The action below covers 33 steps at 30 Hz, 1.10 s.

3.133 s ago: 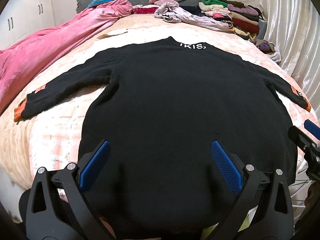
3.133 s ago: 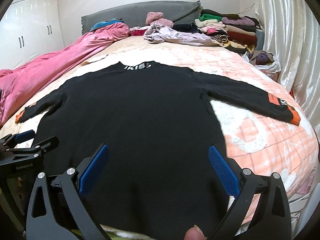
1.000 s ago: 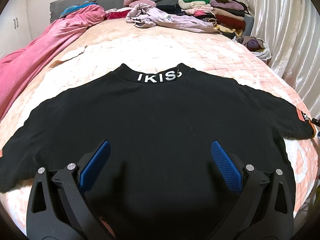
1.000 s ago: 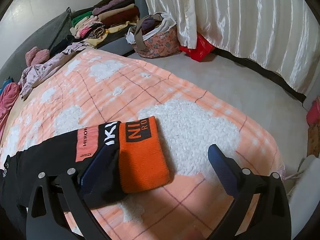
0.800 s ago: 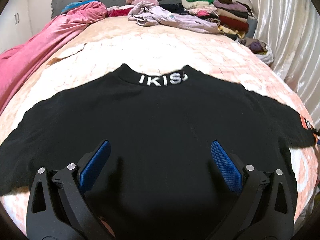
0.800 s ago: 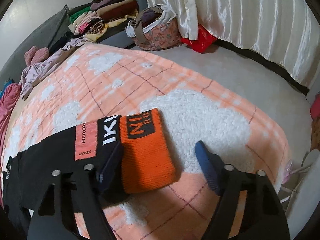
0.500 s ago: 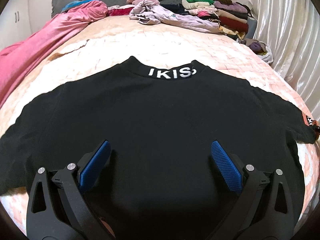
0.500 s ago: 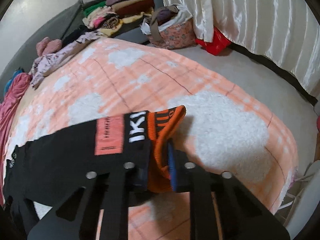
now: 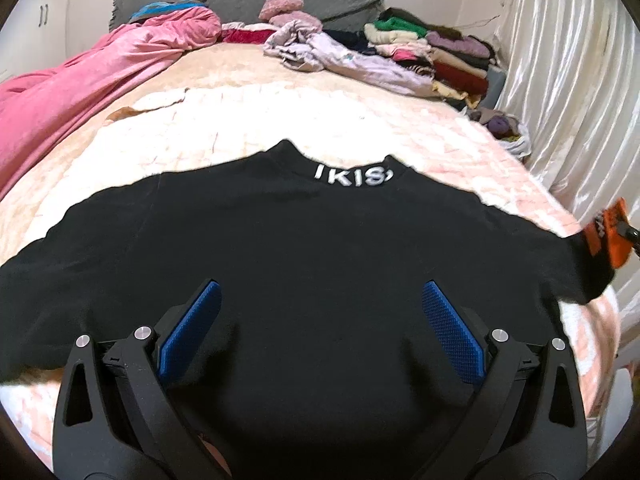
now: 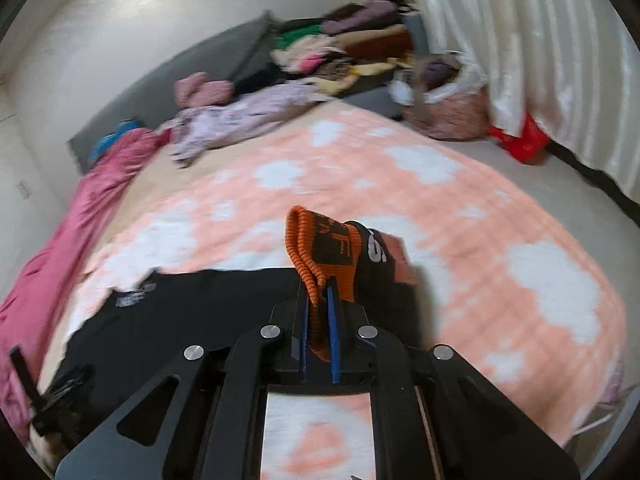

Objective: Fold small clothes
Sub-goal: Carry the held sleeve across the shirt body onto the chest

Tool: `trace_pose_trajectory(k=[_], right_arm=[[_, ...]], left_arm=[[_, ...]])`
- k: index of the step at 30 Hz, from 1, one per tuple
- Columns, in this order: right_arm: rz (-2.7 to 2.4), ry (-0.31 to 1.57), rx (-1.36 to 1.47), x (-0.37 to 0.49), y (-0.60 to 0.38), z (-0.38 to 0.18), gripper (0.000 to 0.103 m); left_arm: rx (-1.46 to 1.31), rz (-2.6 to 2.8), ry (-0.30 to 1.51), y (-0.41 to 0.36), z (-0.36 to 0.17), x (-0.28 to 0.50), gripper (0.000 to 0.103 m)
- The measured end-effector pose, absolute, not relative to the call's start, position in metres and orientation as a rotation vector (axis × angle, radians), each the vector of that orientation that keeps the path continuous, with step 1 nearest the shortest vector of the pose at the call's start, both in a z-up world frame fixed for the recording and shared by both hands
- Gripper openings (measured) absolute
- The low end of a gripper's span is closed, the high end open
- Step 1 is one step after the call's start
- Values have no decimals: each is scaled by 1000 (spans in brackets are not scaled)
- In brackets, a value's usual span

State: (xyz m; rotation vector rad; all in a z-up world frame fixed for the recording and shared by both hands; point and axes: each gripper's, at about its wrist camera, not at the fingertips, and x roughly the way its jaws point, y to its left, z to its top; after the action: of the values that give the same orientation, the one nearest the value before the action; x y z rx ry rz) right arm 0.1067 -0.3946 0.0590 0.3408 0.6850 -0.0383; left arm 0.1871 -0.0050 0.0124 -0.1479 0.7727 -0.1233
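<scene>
Sweater (image 9: 304, 264) lies flat, black, on the bed (image 10: 480, 208); soft and limp, likely light, best taken by cuff or hem; right gripper (image 10: 318, 300) clamps the orange cuff (image 10: 308, 248); left gripper (image 9: 320, 320) hovers, jaws apart, empty.

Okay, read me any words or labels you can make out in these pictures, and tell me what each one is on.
"IKIS": white letters on the collar of the black sweater; a last letter is cut off by a fold.
Dark lettering on the orange cuff in the right claw: too blurred and creased to read.
</scene>
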Motion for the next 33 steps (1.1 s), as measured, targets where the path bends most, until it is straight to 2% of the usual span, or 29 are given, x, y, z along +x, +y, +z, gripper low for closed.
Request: trace_pose_trajectory(k=[8, 16, 19, 21, 25, 27, 30, 33], right_arm=[[193, 666, 310, 128, -289, 88, 7], [367, 727, 281, 159, -194, 82, 7], [432, 736, 280, 165, -172, 79, 14], [476, 726, 292, 166, -166, 78, 27], [438, 707, 261, 161, -172, 75, 30], [391, 709, 240, 160, -183, 69, 37], [284, 699, 168, 155, -202, 57, 40], [217, 696, 152, 145, -225, 43, 45]], left_arm=[[-176, -119, 769, 9, 19, 183, 95], [-221, -70, 798, 35, 12, 188, 95], [-243, -77, 825, 39, 3, 191, 95], [-256, -89, 834, 40, 0, 191, 95], [-255, -126, 836, 33, -3, 189, 93], [-263, -157, 840, 28, -4, 189, 89], [-287, -199, 852, 21, -6, 190, 71], [-358, -285, 881, 9, -8, 194, 62]])
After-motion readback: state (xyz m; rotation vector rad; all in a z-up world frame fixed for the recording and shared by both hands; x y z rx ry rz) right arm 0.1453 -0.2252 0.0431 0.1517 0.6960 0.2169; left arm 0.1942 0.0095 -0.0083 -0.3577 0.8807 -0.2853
